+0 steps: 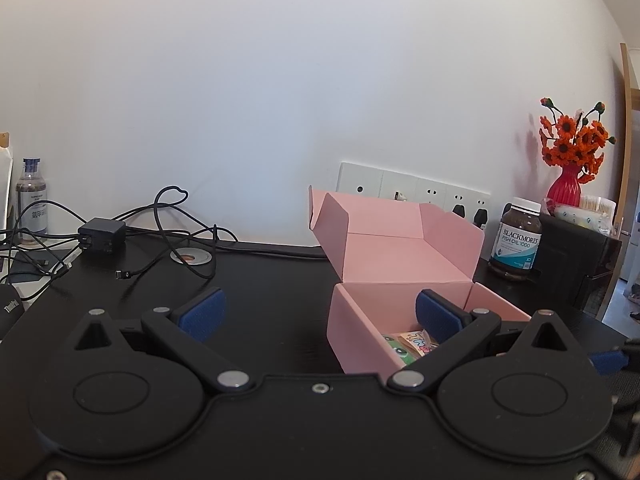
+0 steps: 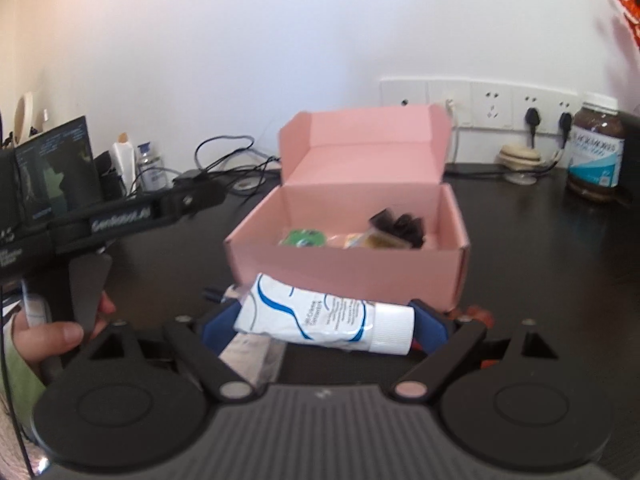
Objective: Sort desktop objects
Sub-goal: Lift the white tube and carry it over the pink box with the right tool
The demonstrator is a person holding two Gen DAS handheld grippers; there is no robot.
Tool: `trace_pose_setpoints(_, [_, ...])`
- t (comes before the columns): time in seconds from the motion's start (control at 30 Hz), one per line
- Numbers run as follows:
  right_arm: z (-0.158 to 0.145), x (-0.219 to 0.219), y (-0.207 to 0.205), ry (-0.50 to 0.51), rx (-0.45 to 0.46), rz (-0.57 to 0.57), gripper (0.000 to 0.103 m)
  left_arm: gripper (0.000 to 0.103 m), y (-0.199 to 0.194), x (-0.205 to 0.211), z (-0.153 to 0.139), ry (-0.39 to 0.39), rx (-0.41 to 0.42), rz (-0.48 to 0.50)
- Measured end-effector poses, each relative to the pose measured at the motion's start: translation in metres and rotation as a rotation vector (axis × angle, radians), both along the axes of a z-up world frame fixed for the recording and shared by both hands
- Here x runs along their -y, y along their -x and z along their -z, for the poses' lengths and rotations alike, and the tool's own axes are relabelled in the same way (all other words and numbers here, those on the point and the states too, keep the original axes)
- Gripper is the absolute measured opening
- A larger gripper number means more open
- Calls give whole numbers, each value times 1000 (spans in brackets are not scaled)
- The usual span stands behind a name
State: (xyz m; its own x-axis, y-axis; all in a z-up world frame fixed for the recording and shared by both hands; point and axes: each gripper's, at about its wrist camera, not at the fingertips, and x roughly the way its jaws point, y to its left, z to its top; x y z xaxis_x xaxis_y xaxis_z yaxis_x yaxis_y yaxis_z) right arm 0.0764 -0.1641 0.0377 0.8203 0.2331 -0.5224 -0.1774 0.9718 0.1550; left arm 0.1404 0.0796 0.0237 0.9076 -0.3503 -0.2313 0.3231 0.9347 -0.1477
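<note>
A pink cardboard box (image 2: 348,268) stands open on the black desk, lid (image 1: 400,256) tilted back. Inside lie a green item (image 2: 302,237), a yellowish packet (image 2: 360,241) and a dark bundle (image 2: 400,225). My right gripper (image 2: 324,326) is shut on a white tube with blue print (image 2: 316,314), held crosswise by its ends just in front of the box's front wall. My left gripper (image 1: 320,314) is open and holds nothing. Its right pad (image 1: 436,316) reaches over the box's inside, above a colourful packet (image 1: 416,344). A person's hand (image 2: 60,336) holds the left gripper's body (image 2: 120,216).
Tangled cables and a black charger (image 1: 102,236) lie at the back left beside a clear bottle (image 1: 31,200). A fish oil jar (image 1: 518,240), a black case (image 1: 576,248) and a red vase of orange flowers (image 1: 566,188) stand at the right. Wall sockets (image 2: 480,104) are behind the box.
</note>
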Motion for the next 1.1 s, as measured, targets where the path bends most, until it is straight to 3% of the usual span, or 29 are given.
trace_pose_setpoints(0.43, [-46,34,-23,131,85,-6,89,103,0,0,0,1,0,-4])
trace_pose_setpoints(0.7, [-73,31,-56,207,163,-41,89,103,-1,-2,0,8,-6,-7])
trace_pose_setpoints(0.8, [-68,26,-77,183,108,-71,89,103,-2,-3,0,17,-12,-9])
trace_pose_setpoints(1.1, [-32,15,-134,68,-171,-115,89,103,-2,-4,0,20,-16,-4])
